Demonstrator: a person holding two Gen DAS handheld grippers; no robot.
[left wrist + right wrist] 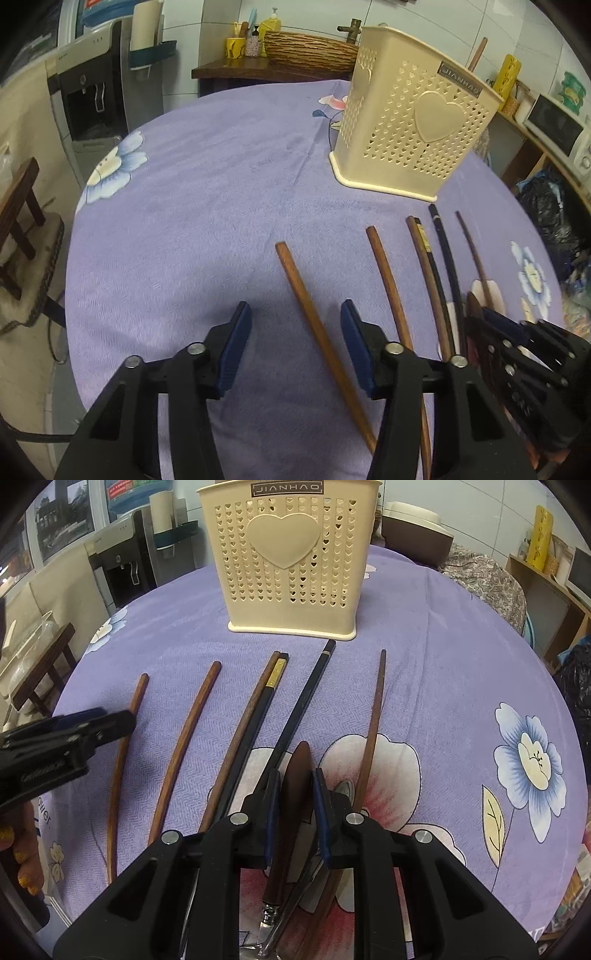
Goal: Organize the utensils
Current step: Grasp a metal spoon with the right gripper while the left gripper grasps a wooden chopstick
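Now right claw (296, 805) clamps brown handle (297, 775); left claw (295, 347) wide over chopstick (317, 332).

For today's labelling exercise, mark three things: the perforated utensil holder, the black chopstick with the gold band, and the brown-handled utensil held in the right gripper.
utensil holder (283, 546), right wrist view, raised heart on its front wall.
gold-banded black chopstick (276, 674), right wrist view, gold band.
brown-handled utensil (297, 775), right wrist view, handle between the fingers.
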